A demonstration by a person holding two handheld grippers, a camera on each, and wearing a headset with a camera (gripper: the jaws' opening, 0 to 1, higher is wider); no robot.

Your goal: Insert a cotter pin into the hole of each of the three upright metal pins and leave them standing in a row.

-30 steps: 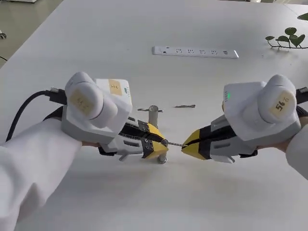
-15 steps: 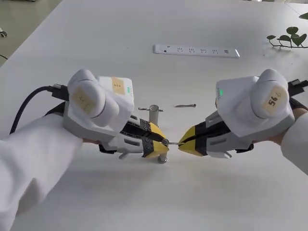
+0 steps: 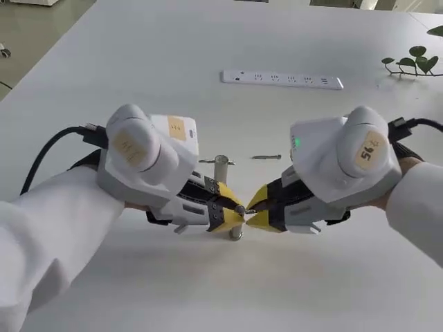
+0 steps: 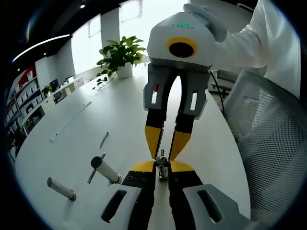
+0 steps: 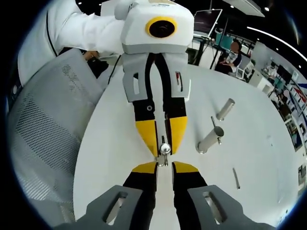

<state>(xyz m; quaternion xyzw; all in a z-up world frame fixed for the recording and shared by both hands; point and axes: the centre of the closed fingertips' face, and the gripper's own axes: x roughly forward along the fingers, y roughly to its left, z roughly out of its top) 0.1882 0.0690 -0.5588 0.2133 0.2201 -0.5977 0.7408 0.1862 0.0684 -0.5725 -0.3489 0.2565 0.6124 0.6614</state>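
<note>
The left gripper [image 3: 233, 209] is clamped near the top of a metal pin [image 3: 237, 232], which stands upright, long axis vertical, with its flanged foot on the desk [image 3: 208, 41]. The right gripper [image 3: 253, 209] faces it tip to tip, pinched on a cotter pin [image 3: 243, 209] that lies level along the line between the two grippers and points at the pin's head. Only a sliver of this cotter pin shows between the yellow tips, and how far it sits in the hole cannot be made out. Just behind the held pin stands a second pin [image 3: 221, 167], also upright, with a fitted cotter [image 3: 208, 161] crossing its top and sticking out to one side. A third pin [image 4: 61, 188] appears in the left gripper view beyond the second, leaning the same way in the fisheye; whether its hole is filled I cannot tell. A spare cotter [image 3: 266, 157] lies flat on the desk, near the second pin.
</note>
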